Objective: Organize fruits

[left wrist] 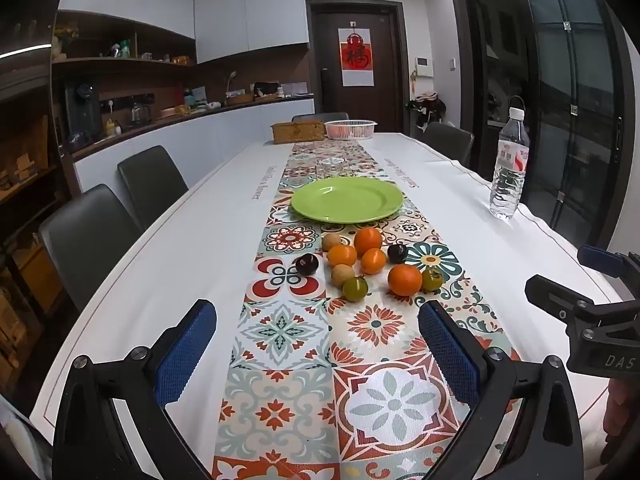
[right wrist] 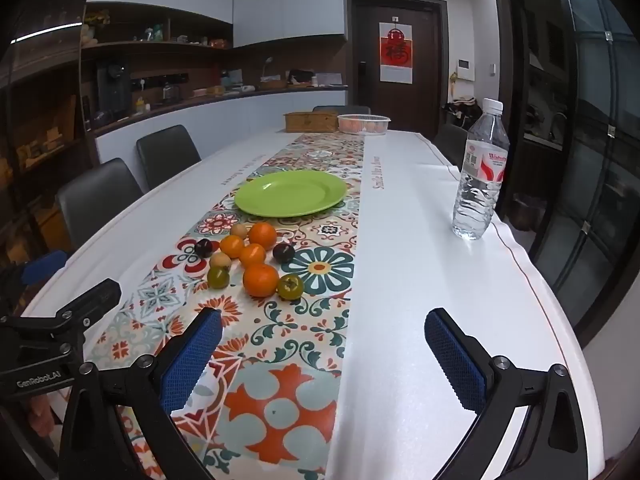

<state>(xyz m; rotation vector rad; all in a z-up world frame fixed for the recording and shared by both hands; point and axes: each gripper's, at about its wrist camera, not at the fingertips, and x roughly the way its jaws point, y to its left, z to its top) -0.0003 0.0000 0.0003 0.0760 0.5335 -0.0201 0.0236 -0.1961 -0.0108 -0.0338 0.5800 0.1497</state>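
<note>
Left wrist view shows your left gripper and right gripper gaping wide, empty; round fruits mid-frame may roll off if nudged.

Left gripper and right gripper, wide apart, empty, angled downward

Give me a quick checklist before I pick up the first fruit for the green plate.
1. Left claw open, nothing between its pads: ok.
2. Right claw open, nothing held: ok.
3. Green plate bare, ready for fruit: ok.
4. Fruits grouped on the patterned runner short of the plate, nearest orange unobstructed: ok.
5. Water bottle upright, well off to the side of the fruit: ok.
6. Fruit firmness or ripeness: cannot tell.
</note>
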